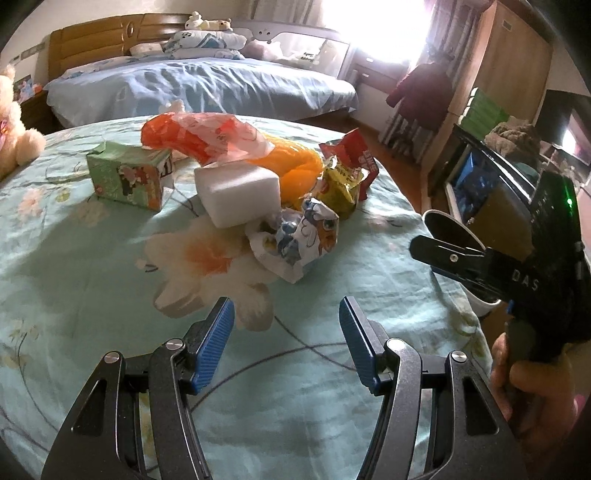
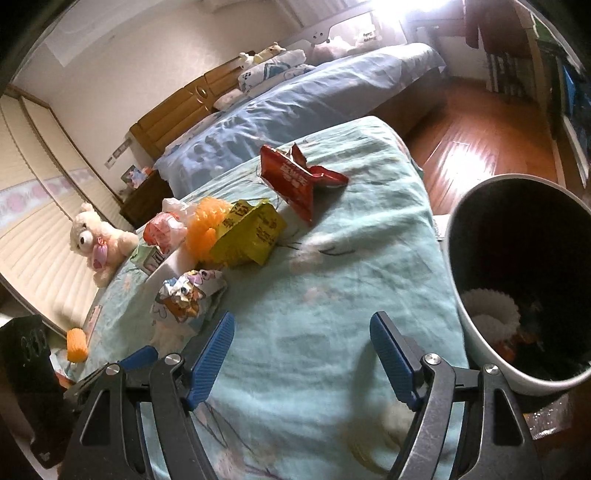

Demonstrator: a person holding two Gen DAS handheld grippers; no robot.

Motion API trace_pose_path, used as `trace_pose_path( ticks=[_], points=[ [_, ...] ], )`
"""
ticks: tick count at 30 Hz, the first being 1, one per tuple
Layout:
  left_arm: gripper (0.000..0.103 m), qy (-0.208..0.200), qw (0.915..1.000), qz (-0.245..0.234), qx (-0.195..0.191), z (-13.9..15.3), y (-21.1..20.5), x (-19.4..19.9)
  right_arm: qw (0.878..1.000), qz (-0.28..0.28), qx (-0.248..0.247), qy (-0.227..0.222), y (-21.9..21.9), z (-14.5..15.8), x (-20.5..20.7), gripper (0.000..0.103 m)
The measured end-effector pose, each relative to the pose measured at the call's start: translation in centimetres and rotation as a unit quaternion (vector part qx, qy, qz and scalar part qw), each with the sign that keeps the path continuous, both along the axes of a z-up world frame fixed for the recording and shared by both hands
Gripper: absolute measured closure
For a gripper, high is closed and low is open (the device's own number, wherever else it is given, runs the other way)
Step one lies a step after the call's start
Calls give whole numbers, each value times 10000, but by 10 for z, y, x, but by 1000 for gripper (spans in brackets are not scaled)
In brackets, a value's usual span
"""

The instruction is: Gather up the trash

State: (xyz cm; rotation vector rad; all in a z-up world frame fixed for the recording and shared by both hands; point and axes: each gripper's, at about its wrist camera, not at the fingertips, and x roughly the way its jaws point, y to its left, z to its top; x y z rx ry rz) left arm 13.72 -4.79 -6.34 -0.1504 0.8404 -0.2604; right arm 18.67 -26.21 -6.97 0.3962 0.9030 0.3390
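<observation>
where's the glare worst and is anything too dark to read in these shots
Left wrist view: the window blows out white, washing the far bed's foot. Right wrist view: glare at top and a bright patch on the wood floor; the trash bin interior is mostly black.

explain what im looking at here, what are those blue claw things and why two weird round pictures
Those blue claws are the padded fingers of two hand-held grippers; a person carries one in each hand, there is no robot. Each gripper has a wide-angle camera looking along its fingers, hence the round, bent pictures. One picture is from the left gripper, the other from the right gripper. In the left view you also see the right gripper from the side, with the person's hand on it.

On the flowered bedspread lies trash: a green carton, a white foam block, a crumpled cartoon wrapper, a yellow packet and a red packet. A bin stands beside the bed. Both grippers are open and hold nothing.
</observation>
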Motion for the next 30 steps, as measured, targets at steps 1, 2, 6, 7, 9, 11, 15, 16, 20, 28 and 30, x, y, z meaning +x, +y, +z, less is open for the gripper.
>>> trace_pose_path(
  ticks=[1, 2, 6, 7, 9, 11, 15, 16, 20, 28, 30],
  points=[
    [43, -4, 10000, -12, 5, 0, -1, 3, 10000, 25, -18, 7, 2, 0, 3, 27],
    [43, -12, 10000, -20, 0, 0, -2, 4, 10000, 37, -31, 9, 2, -1, 4, 28],
    [43, -59, 9999, -101, 11, 2, -8, 17, 10000, 54, -40, 42, 3, -2, 11, 32],
    [44, -63, 9999, -128, 6, 2, -10, 20, 10000, 54, -39, 44, 3, -2, 12, 32],
    [46, -76, 9998, -203, -14, 3, -14, 27, 10000, 48, -39, 47, 3, -2, 15, 33],
    [65, -34, 9996, -282, -4, 1, -17, 34, 10000, 57, -28, 53, 3, -2, 17, 34],
    [96, 214, 9993, -282, -126, -5, -13, 43, 9998, 180, -20, 39, 13, -2, 24, 34],
    [99, 231, 9992, -266, -182, -6, -10, 43, 9997, 223, -25, 39, 17, -2, 26, 34],
    [102, 140, 9997, -179, -112, -3, -3, 39, 9993, 367, -70, 39, 33, -4, 38, 34],
    [102, 109, 9999, 30, -91, -4, 20, 29, 9985, 462, -278, -47, 53, -4, 59, 52],
    [102, 114, 9999, -9, -119, -5, 22, 27, 9982, 496, -335, -44, 56, -5, 62, 62]
  ],
)
